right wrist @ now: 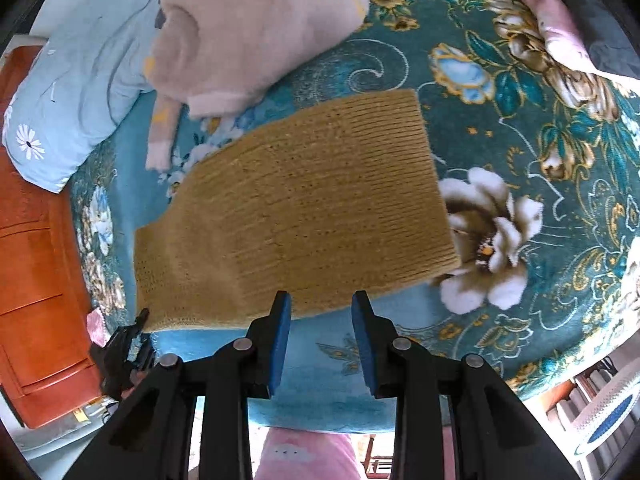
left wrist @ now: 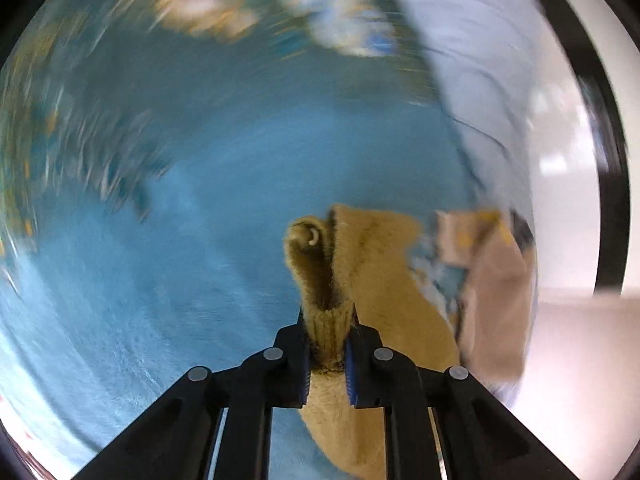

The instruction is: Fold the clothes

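Gripping a bunched ribbed edge of the mustard-yellow knitted sweater (left wrist: 372, 280), the left gripper (left wrist: 329, 354) has its jaws clenched on the cloth, which rises in a rolled fold toward twelve o'clock of the fingertips and trails away below toward five o'clock. The left wrist view is streaked with motion blur, so little beyond the teal floral bedspread (left wrist: 160, 280) under the garment can be read there. In the right wrist view the sweater (right wrist: 304, 208) lies spread as a flat ribbed panel on the bedspread (right wrist: 520, 120), its near hem just at twelve o'clock of the right gripper (right wrist: 321, 312), whose jaws stand apart and hold nothing; whether the hem reaches in between the pads I cannot tell. A pale pink fleecy garment (right wrist: 248, 32) lies at eleven o'clock of the panel, and a light blue pillow with a daisy print (right wrist: 76, 92) at ten o'clock. The knit looks soft, light and floppy, likely to sag and stretch rather than slip, so a hold on the firmer ribbed hem near a corner should serve best.
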`<state>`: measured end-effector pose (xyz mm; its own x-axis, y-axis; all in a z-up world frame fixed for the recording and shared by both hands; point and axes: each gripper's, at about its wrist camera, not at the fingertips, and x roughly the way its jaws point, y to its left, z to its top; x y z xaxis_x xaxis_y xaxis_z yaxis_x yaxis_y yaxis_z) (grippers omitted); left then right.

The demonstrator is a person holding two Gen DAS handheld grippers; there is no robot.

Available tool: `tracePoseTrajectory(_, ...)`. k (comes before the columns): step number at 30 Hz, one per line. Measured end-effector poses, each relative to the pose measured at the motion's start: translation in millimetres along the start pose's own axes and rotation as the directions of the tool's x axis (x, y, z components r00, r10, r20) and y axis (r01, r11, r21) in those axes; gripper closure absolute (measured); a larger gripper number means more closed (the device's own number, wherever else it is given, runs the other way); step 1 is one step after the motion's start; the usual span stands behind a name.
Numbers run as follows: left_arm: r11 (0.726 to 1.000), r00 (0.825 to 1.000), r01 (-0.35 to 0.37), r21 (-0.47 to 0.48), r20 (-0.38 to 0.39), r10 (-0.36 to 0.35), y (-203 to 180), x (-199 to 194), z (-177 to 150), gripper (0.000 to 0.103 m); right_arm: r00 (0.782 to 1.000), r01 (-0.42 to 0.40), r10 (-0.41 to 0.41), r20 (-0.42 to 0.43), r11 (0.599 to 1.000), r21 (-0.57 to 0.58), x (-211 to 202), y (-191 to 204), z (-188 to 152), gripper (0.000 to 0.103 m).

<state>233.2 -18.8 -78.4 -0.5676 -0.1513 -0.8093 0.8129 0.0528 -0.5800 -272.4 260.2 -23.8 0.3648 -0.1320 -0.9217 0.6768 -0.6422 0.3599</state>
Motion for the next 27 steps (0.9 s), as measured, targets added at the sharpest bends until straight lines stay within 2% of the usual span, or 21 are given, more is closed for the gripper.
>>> tracePoseTrajectory(3, 0.98, 1.0, -0.011, 0.197, 0.017, 0.007, -61.8, -17.9, -9.2, 0.09, 0.999, -0.037, 0.037, -0.001, 0.999, 0.011, 1.0, -5.6, 1.6, 0.071)
tracePoseTrajectory(7, 0.911, 1.0, 0.014, 0.412, -0.013, -0.009, -151.5, -20.6, -37.8, 0.09, 0.996, -0.089, 0.089, 0.003, 0.995, 0.049, -0.7, -25.8, 0.3, 0.071)
tracePoseTrajectory(10, 0.857, 0.997, 0.05, 0.513, -0.081, -0.01, -206.7, -8.9, -69.9, 0.09, 0.992, -0.127, 0.126, 0.018, 0.988, 0.09, -4.7, -47.6, 0.8, 0.071)
tracePoseTrajectory(13, 0.804, 0.987, 0.063, 0.591, -0.158, 0.039, -245.2, 18.8, -110.6, 0.09, 0.987, -0.162, 0.157, 0.045, 0.977, 0.141, -11.2, -75.4, 2.7, 0.071)
tracePoseTrajectory(14, 0.795, 0.979, 0.074, 0.602, -0.195, 0.056, -255.7, 31.1, -124.2, 0.09, 0.984, -0.175, 0.168, 0.056, 0.972, 0.159, -13.7, -86.7, 3.1, 0.071)
tracePoseTrajectory(19, 0.779, 0.935, 0.099, 0.619, -0.326, 0.141, -277.8, 85.5, -184.2, 0.09, 0.974, -0.221, 0.201, 0.105, 0.943, 0.25, -24.7, -137.4, 0.3, 0.071)
tracePoseTrajectory(24, 0.778, 0.886, 0.051, 0.626, -0.388, 0.254, -280.4, 127.9, -218.6, 0.089, 0.97, -0.237, 0.203, 0.135, 0.916, 0.325, -30.1, -185.6, -7.3, 0.071)
tracePoseTrajectory(27, 0.778, 0.876, 0.038, 0.628, -0.395, 0.276, -284.4, 139.3, -228.5, 0.089, 0.968, -0.244, 0.205, 0.142, 0.896, 0.37, -28.0, -210.8, -13.3, 0.071)
